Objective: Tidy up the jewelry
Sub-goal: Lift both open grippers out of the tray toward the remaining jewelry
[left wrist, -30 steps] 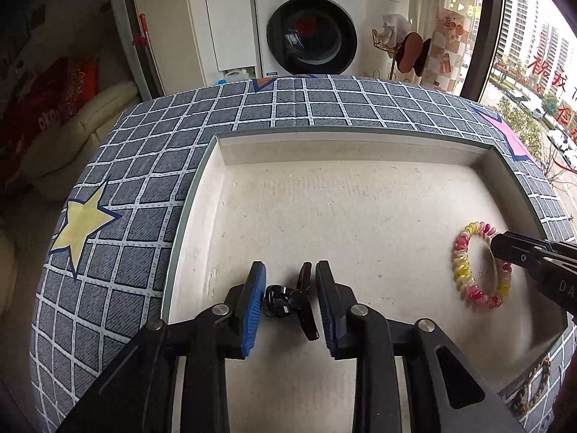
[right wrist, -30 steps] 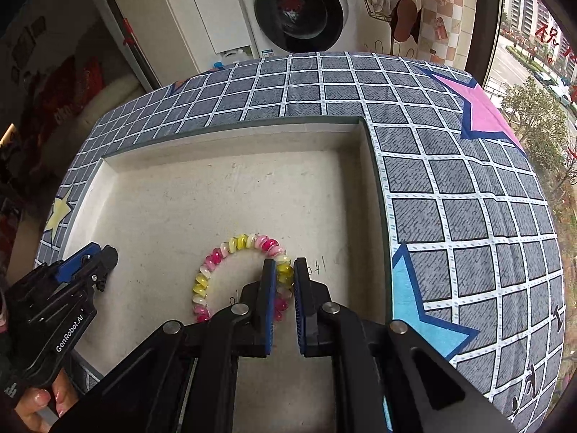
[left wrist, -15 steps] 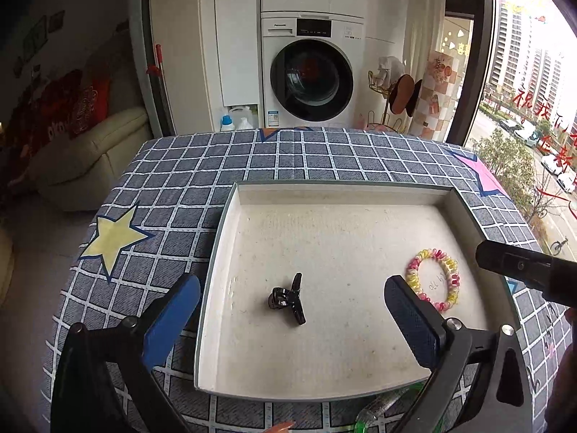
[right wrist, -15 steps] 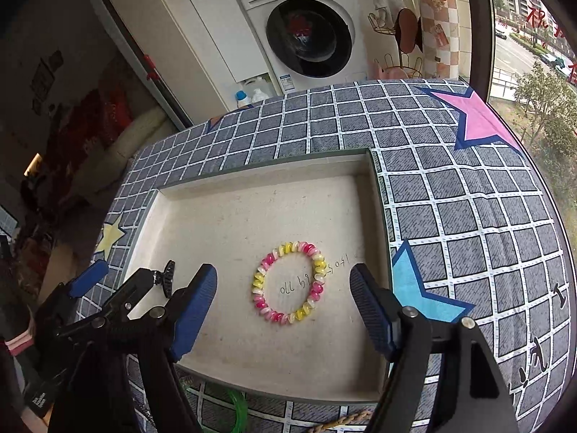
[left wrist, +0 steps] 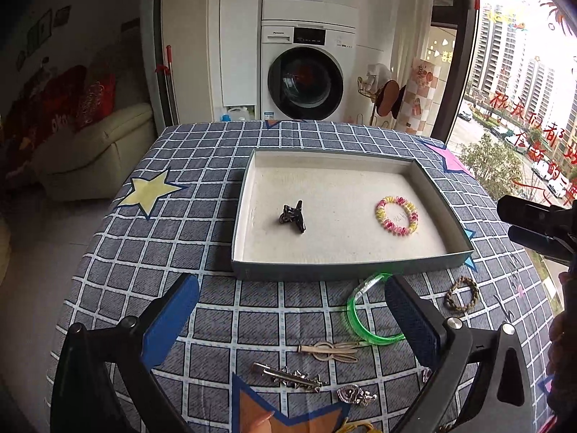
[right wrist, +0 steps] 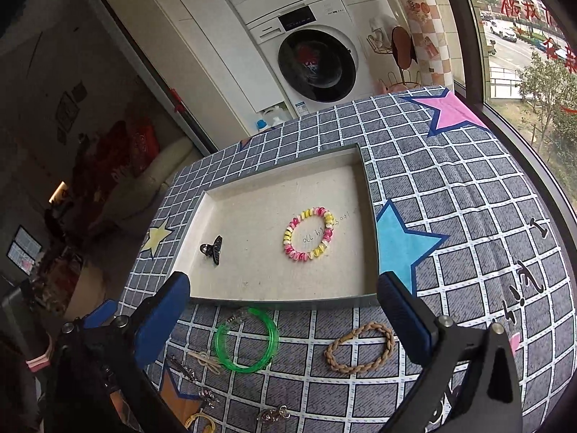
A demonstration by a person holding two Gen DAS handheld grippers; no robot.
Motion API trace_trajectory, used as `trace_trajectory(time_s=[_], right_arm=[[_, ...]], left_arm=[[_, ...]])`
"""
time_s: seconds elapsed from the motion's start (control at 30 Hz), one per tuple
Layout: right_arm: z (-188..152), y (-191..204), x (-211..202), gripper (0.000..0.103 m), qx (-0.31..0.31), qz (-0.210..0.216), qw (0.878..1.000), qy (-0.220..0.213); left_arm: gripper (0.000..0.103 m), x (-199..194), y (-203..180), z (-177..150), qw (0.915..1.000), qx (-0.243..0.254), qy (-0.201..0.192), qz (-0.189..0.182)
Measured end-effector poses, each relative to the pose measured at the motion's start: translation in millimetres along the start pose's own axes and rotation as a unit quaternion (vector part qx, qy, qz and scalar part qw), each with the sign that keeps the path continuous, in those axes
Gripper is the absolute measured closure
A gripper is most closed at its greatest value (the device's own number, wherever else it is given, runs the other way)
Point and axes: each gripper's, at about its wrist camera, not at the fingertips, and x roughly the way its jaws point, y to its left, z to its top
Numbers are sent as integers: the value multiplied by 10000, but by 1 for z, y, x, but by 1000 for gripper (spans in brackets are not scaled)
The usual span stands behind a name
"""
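Observation:
A shallow white tray [left wrist: 438, 195] [right wrist: 369, 223] lies on the checked tablecloth. In it are a black hair claw [left wrist: 294, 213] [right wrist: 212, 249] at the left and a pink-and-yellow bead bracelet [left wrist: 396, 215] [right wrist: 309, 234] at the right. My left gripper [left wrist: 292, 319] is open and empty above the cloth in front of the tray. My right gripper [right wrist: 285, 324] is open and empty, also in front of the tray. Loose on the cloth are a green bangle [left wrist: 364, 315] [right wrist: 247, 341], a braided brown band [left wrist: 462, 294] [right wrist: 360, 348], a beige hair tie [left wrist: 330, 351], a silver clip [left wrist: 286, 377] and small silver pieces [left wrist: 355, 395].
A yellow star patch [left wrist: 149, 189] is left of the tray, a blue star patch [right wrist: 405, 243] right of it. A washing machine [left wrist: 306, 72] stands behind the table, a window at the right, a sofa [left wrist: 93, 151] at the left.
Both grippers opened, let go of the hair claw and the bead bracelet in the tray, and pulled back and up to the front of the table.

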Motion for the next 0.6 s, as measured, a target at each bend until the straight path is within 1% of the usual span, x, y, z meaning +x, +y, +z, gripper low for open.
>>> trace_trajectory(time_s=[0.13, 0.23, 0.33, 0.47, 0.53, 0.6], right_arm=[[-18, 1, -18, 0, -43, -45, 10000, -29], [-31, 0, -25, 0, 4, -71, 9998, 190], [-45, -2, -29, 0, -7, -214, 9991, 375], [-66, -7, -33, 0, 42, -229, 9978, 615], [-77, -9, -35, 0, 49, -292, 9970, 713], [-88, -10, -36, 0, 13, -402, 9962, 775]], left_arm=[[0, -11, 0, -18, 9999, 99, 68, 79], [0, -17, 4, -31, 9998, -4, 122, 141], [0, -22, 7, -47, 9996, -52, 149, 225], [0, -23, 16, -65, 9990, -142, 346, 233], [0, -24, 21, -73, 9986, -185, 403, 302], [0, -24, 23, -80, 9985, -142, 491, 220]])
